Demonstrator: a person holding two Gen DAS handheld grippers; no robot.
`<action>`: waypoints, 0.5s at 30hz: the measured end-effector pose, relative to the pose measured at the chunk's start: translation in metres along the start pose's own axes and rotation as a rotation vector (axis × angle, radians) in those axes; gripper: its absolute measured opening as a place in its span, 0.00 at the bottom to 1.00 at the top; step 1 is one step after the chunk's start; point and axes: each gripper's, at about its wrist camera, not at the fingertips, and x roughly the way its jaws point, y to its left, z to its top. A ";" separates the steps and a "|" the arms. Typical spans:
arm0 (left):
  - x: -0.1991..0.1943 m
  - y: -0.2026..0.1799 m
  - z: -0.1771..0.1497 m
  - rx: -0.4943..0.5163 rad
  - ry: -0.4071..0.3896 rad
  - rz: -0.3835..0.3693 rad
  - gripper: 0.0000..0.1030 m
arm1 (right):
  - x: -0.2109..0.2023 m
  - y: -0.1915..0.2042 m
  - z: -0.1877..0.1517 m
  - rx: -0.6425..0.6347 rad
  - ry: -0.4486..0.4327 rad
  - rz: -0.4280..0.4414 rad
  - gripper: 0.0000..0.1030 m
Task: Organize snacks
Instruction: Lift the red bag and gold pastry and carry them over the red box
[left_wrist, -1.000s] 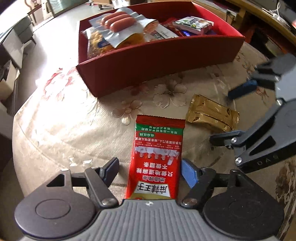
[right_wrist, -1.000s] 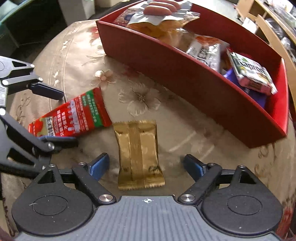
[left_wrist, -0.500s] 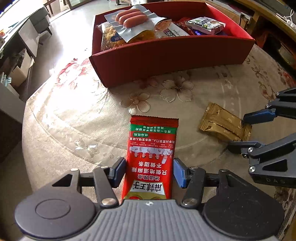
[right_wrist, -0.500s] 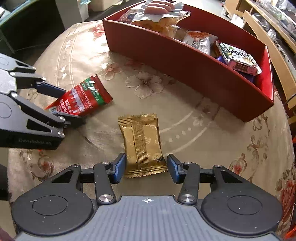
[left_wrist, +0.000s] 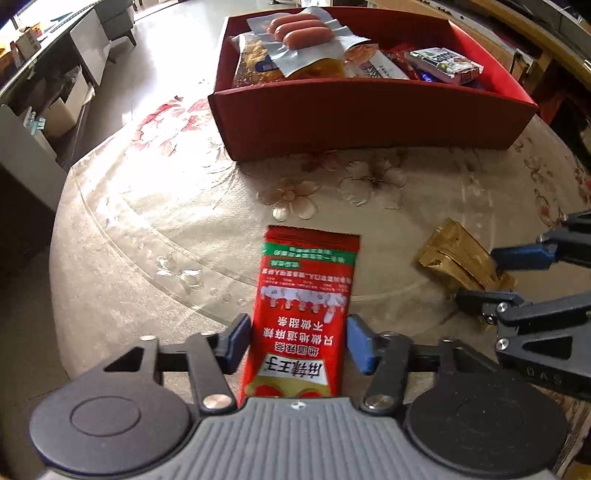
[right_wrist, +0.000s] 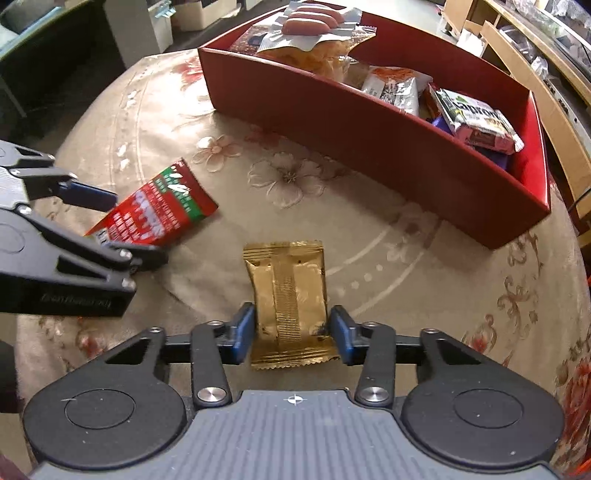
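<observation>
A beige tablecloth (left_wrist: 155, 236) is patterned with pale outlined flowers, curved lines and faded red blooms. The red packet (left_wrist: 304, 314) is banded in green near its far end, printed with white and dark characters, and marked with a yellow area at its near end. The gold packet (right_wrist: 290, 299) is ribbed down its middle seam and along its crimped ends. The box (right_wrist: 369, 122) is coloured deep red inside and out. Within it, pink sausages (left_wrist: 299, 27) are shown in a silver pouch, and a white bar wrapper (right_wrist: 476, 118) is printed in green with a dark pink edge. Blue pads (left_wrist: 358, 343) are fitted on black gripper fingers, and the gripper bodies are finished in grey ribbing.
</observation>
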 end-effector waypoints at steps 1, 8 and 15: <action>-0.001 -0.004 -0.001 0.007 -0.006 0.015 0.48 | -0.002 0.000 -0.003 0.003 0.001 -0.004 0.47; -0.013 -0.019 -0.001 -0.011 -0.027 0.003 0.30 | -0.018 -0.008 -0.016 0.050 -0.027 -0.021 0.46; -0.015 -0.027 -0.002 -0.026 -0.034 0.006 0.37 | -0.030 -0.019 -0.024 0.095 -0.059 -0.024 0.46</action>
